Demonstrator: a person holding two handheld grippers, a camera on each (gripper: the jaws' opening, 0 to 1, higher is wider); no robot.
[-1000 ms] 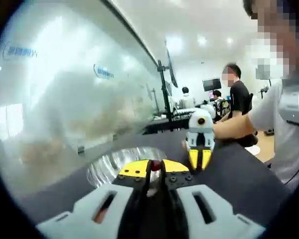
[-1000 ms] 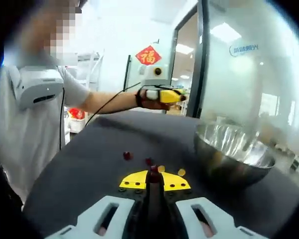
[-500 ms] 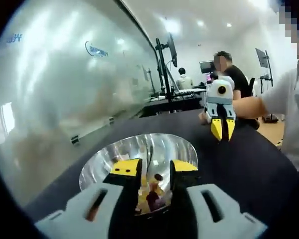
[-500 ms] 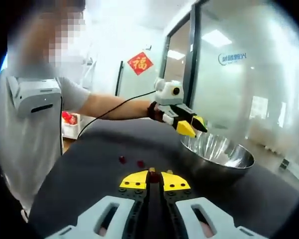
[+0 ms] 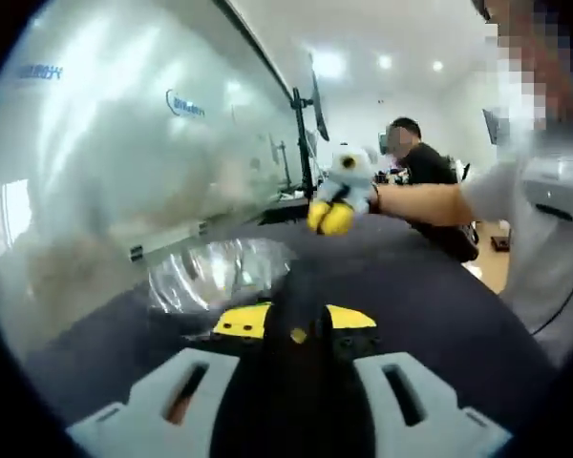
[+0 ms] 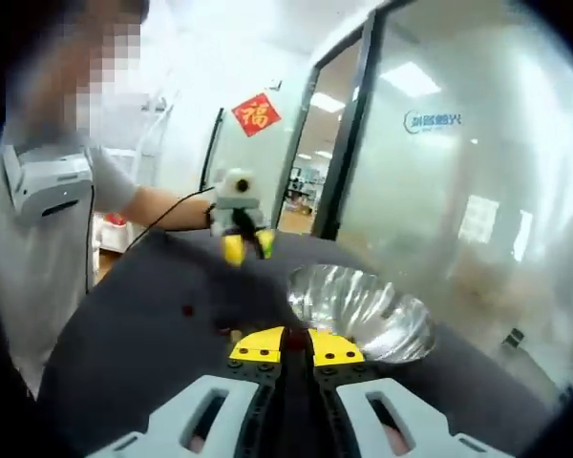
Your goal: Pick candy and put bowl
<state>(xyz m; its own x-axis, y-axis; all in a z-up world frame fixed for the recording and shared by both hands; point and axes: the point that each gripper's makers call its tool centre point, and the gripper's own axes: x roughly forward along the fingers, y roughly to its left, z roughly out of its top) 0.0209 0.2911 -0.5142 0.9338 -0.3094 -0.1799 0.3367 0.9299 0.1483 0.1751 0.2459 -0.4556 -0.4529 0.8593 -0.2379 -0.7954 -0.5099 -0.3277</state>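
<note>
In the left gripper view the left gripper point(image 5: 294, 329), spread over the bowl point(image 5: 220, 275) half a second ago, has pulled back with jaws closed and empty, while in the right gripper view the right gripper point(image 6: 297, 342) stays pressed together above scattered candy point(image 6: 186, 310) beside the bowl point(image 6: 358, 310) on the table point(image 6: 134, 353).

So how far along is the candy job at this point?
Done: nothing can be counted, because the shiny metal bowl is too glary to show its contents. In hand: the left gripper and right gripper both look shut near the bowl; whether either pinches a candy is unclear. Left: at least one small red candy lies on the dark table.
</note>
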